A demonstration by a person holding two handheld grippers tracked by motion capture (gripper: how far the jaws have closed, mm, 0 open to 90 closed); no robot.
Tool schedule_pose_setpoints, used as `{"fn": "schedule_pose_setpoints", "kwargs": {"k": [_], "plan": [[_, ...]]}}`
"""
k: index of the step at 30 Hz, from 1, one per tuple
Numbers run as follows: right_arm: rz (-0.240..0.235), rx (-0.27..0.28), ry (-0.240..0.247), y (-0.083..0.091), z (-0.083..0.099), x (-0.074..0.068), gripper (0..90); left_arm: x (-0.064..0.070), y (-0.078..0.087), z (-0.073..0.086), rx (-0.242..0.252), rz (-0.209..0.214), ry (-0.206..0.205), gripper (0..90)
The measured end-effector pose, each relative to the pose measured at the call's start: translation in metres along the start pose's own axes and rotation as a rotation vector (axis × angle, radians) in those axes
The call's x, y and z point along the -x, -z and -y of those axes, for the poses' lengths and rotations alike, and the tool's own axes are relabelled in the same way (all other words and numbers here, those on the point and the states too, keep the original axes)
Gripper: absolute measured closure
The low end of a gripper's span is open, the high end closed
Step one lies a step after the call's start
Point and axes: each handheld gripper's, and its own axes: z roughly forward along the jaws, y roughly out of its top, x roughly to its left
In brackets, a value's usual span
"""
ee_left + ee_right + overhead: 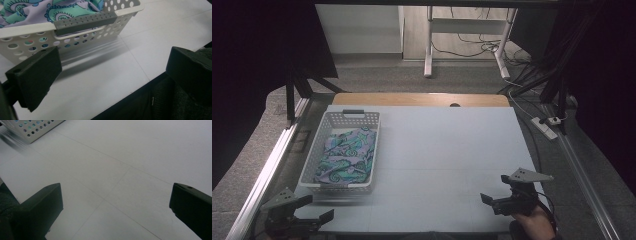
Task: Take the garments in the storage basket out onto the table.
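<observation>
I kept both grippers, left gripper point(319, 212) and right gripper point(494, 190), spread wide and empty at the frame's bottom, ready for the patterned cloth point(348, 155) lying in the white basket point(312, 152), left of centre.

White perforated plastic basket point(324, 131) with a grey handle point(353, 112) at its far end and another grey handle point(85, 22) at its near end, standing upright on the left part of the counter point(447, 160), its long axis running near to far. Inside lies a crumpled cloth point(347, 155), lilac with teal and dark-blue swirl patterns, spread over most of the basket floor and bunched below the rim. Through the round wall holes the cloth's colours show at the near end.
</observation>
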Motion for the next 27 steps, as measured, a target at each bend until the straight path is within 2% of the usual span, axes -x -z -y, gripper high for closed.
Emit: {"fn": "schedule_pose_setpoints", "kwargs": {"k": [11, 20, 27], "plan": [[-0.006, -0.003, 0.004, -0.0008, -0.0001, -0.0004, 0.0, 0.0011, -0.0005, -0.0006, -0.005, -0.011, -0.01, 0.1], [-0.013, -0.016, 0.007, -0.0017, -0.0004, -0.0002, 0.0, 0.0072, -0.0028, -0.0036, -0.003, -0.025, -0.07, 0.0], [-0.019, -0.021, 0.009, -0.0023, -0.0006, -0.0003, 0.0, 0.0085, -0.0047, -0.006, -0.001, -0.022, -0.091, 0.0]]}}
